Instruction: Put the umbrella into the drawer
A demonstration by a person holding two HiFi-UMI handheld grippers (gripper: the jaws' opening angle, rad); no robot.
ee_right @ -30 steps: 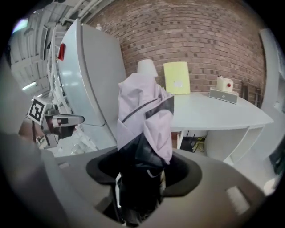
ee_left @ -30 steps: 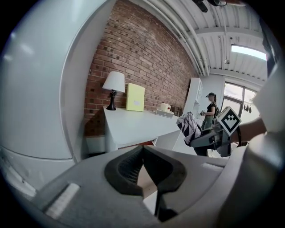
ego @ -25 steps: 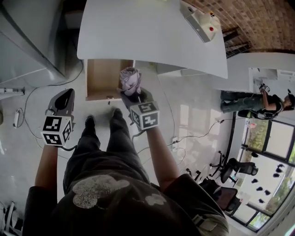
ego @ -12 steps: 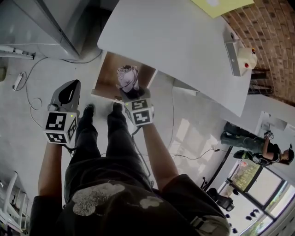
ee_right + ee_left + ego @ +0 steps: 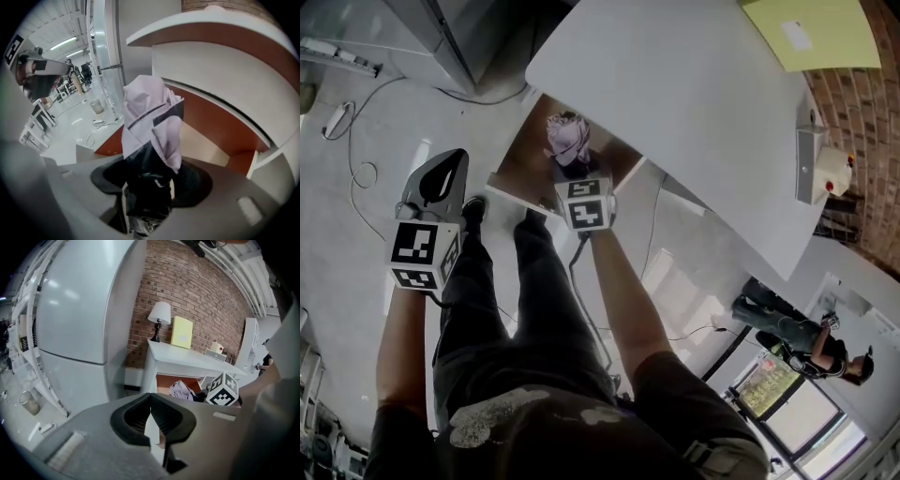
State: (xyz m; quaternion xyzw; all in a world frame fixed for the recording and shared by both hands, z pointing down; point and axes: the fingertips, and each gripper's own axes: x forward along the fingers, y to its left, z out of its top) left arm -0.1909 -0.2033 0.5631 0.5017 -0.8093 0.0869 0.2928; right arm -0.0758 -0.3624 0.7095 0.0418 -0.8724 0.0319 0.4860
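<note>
A folded lilac and black umbrella [image 5: 565,139] [image 5: 150,117] stands up out of my right gripper [image 5: 570,169] [image 5: 149,176], which is shut on its dark lower part. The umbrella hangs over the open wooden drawer [image 5: 517,161] [image 5: 208,140] under the white desk [image 5: 675,84]. My left gripper [image 5: 441,176] [image 5: 150,397] is off to the left of the drawer, above the floor, its jaws shut with nothing between them. In the left gripper view the umbrella [image 5: 180,390] and the drawer [image 5: 165,379] show beyond it.
A tall grey cabinet [image 5: 79,310] stands left of the desk. On the desk are a lamp [image 5: 159,315], a yellow folder [image 5: 811,33] and a white box [image 5: 820,169]. Cables [image 5: 356,169] lie on the floor. Another person [image 5: 806,342] stands far off.
Both grippers have come down. The right one has carried the umbrella forward from the drawer's front edge to over its inside.
</note>
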